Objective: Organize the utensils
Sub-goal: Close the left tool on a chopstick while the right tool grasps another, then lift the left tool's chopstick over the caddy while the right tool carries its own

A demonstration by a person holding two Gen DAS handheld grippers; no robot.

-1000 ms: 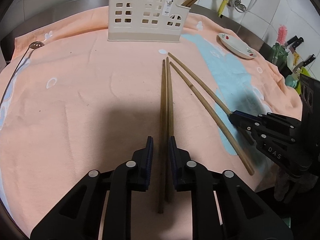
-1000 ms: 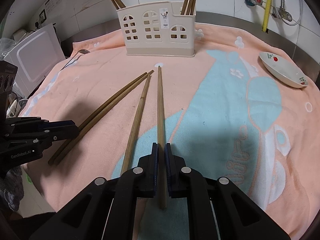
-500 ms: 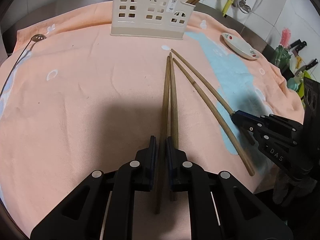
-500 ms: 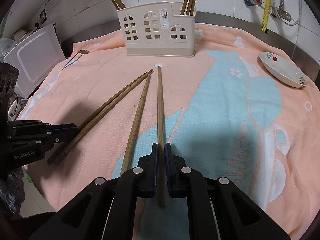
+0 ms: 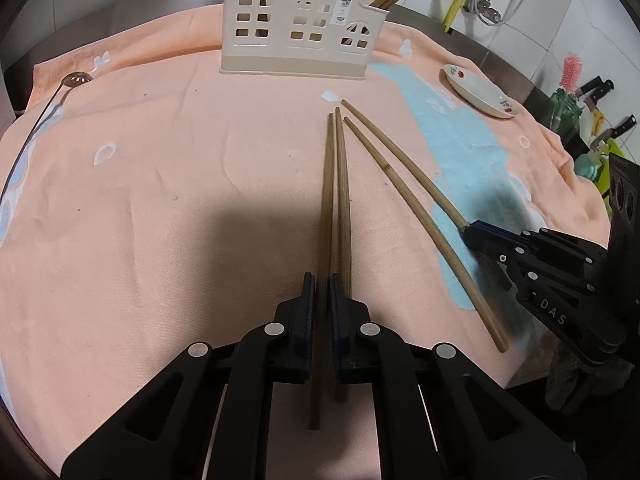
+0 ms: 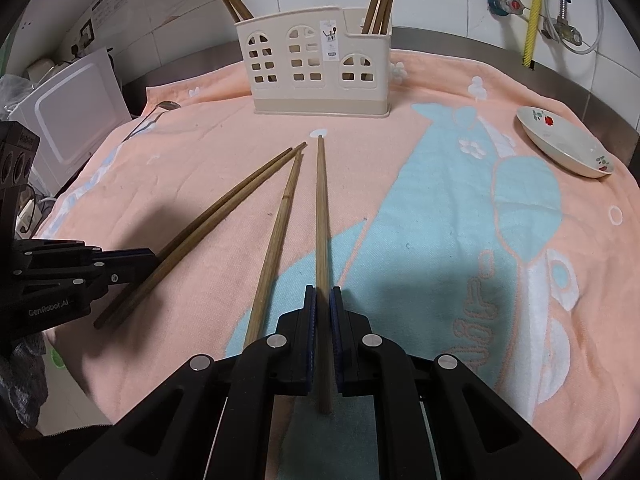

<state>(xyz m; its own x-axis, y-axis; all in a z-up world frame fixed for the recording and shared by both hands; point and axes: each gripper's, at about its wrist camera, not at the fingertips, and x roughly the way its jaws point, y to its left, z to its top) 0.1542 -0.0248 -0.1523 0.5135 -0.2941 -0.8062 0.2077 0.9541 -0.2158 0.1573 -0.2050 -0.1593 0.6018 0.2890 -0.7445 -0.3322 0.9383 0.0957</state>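
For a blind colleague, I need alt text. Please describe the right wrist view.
The right claw is shut on one chopstick pointing at a cream utensil holder across a peach towel. Three more chopsticks lie to its left, and the left claw meets two of them.

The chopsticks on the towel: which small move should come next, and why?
Probably lift both. The left gripper is shut on one dark chopstick, the right gripper on one light chopstick; both point toward the cream holder.
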